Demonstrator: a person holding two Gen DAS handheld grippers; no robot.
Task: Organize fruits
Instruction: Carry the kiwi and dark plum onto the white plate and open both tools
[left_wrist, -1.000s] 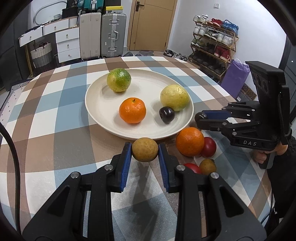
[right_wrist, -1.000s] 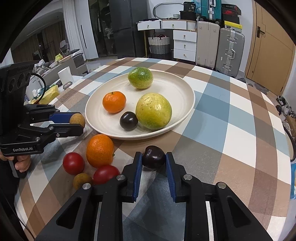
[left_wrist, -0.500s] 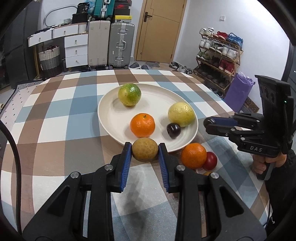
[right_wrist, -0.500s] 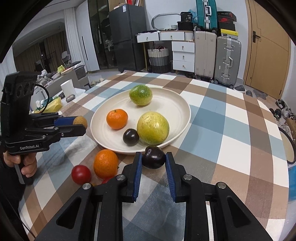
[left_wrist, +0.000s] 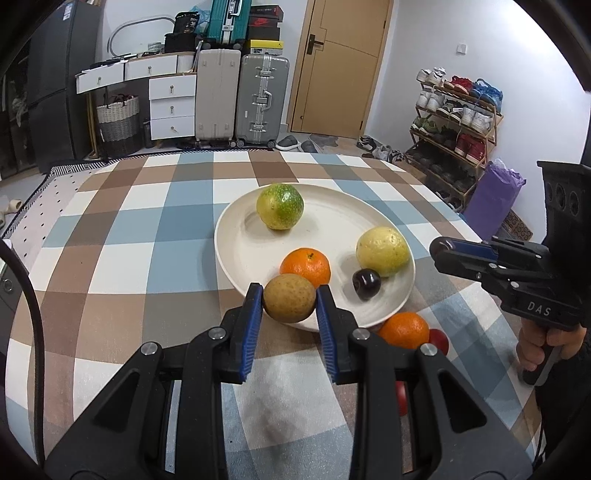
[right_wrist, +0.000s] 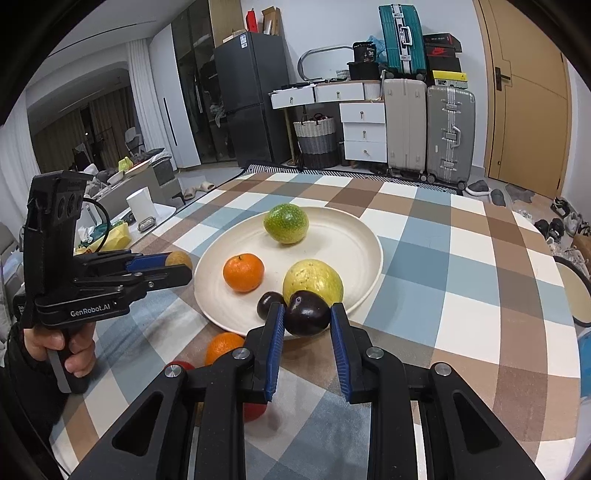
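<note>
My left gripper (left_wrist: 289, 299) is shut on a small brown round fruit (left_wrist: 289, 297), held above the near rim of the cream plate (left_wrist: 236, 254). My right gripper (right_wrist: 307, 314) is shut on a dark plum (right_wrist: 307, 313) over the plate's (right_wrist: 365, 240) near edge. On the plate lie a green-yellow citrus (left_wrist: 280, 206), a mandarin (left_wrist: 306, 266), a yellow fruit (left_wrist: 383, 251) and a dark plum (left_wrist: 365, 283). The right gripper appears at the right of the left wrist view (left_wrist: 439, 253). The left gripper shows at the left of the right wrist view (right_wrist: 177, 264).
On the checked tablecloth (left_wrist: 122, 236), beside the plate lie an orange (left_wrist: 404, 329), a red fruit (left_wrist: 439, 340) and another red one (right_wrist: 255, 411). A person's hand (right_wrist: 62, 347) grips the left handle. Suitcases, drawers and a shoe rack stand beyond the table.
Both grippers have risen and tilted up with their fruits, so the plate now sits lower and nearer in each view. Both grips have stayed as they were.
</note>
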